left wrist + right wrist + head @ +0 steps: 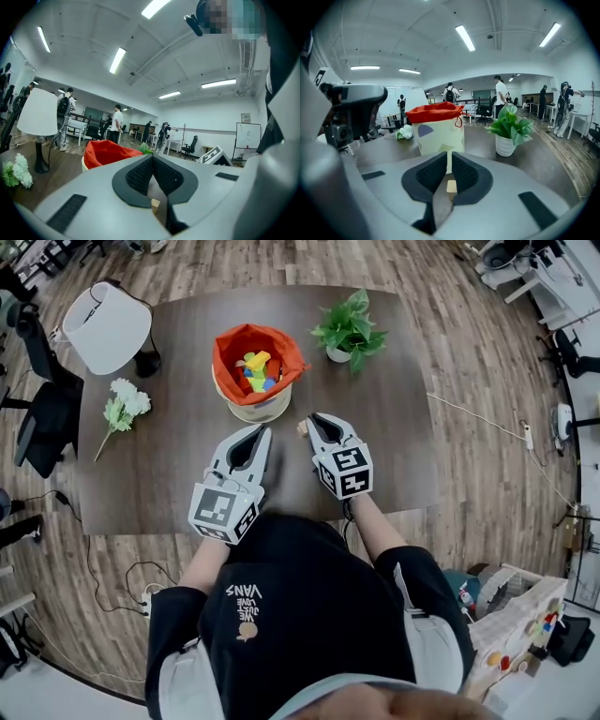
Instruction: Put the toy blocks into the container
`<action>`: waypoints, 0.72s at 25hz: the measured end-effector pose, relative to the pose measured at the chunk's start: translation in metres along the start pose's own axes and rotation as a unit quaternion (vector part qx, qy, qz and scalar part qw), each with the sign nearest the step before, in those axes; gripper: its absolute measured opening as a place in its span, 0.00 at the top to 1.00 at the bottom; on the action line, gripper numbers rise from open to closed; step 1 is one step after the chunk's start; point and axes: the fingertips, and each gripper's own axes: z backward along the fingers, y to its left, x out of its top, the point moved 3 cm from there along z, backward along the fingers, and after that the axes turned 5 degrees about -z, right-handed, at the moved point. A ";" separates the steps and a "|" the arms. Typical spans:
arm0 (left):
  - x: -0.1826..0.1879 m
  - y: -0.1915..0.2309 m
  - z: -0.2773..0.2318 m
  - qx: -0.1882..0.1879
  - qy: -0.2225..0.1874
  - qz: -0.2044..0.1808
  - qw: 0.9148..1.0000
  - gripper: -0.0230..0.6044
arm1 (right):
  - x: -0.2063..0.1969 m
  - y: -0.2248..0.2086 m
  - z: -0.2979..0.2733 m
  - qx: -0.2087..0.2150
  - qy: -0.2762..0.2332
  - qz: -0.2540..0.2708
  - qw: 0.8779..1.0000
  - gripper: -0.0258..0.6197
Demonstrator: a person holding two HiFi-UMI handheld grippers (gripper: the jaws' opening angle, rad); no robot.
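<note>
The colourful toy blocks lie inside the cream fabric container with red lining on the dark brown worktop. The left gripper at its six o'clock and the right gripper at five o'clock both have jaws together, holding nothing.

cream container with red lining (multicoloured blocks inside), dark brown table

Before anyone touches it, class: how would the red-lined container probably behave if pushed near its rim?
The container looks like soft fabric, its red lining folded loosely over the rim, so the top would probably buckle rather than slide. The toy blocks inside likely weigh down the base, making tipping less likely.
</note>
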 end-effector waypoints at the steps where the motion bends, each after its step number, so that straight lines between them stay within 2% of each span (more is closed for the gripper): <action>1: 0.000 0.001 0.000 0.001 0.001 0.001 1.000 0.95 | -0.005 0.000 -0.004 0.002 0.011 -0.001 1.000 0.93; 2: -0.001 0.002 -0.001 0.001 0.001 0.002 1.000 0.95 | -0.010 0.000 -0.008 0.004 0.021 -0.002 1.000 0.89; 3: -0.001 0.003 -0.001 0.002 0.001 0.003 1.000 0.95 | -0.015 0.000 -0.012 0.006 0.030 -0.004 1.000 0.76; 4: -0.002 0.004 -0.001 0.003 0.001 0.004 1.000 0.95 | -0.019 0.000 -0.015 0.008 0.038 -0.005 0.999 0.70; 18: -0.005 0.014 0.000 0.010 0.004 0.013 1.000 0.95 | -0.064 -0.009 -0.043 0.007 0.123 -0.014 0.992 0.61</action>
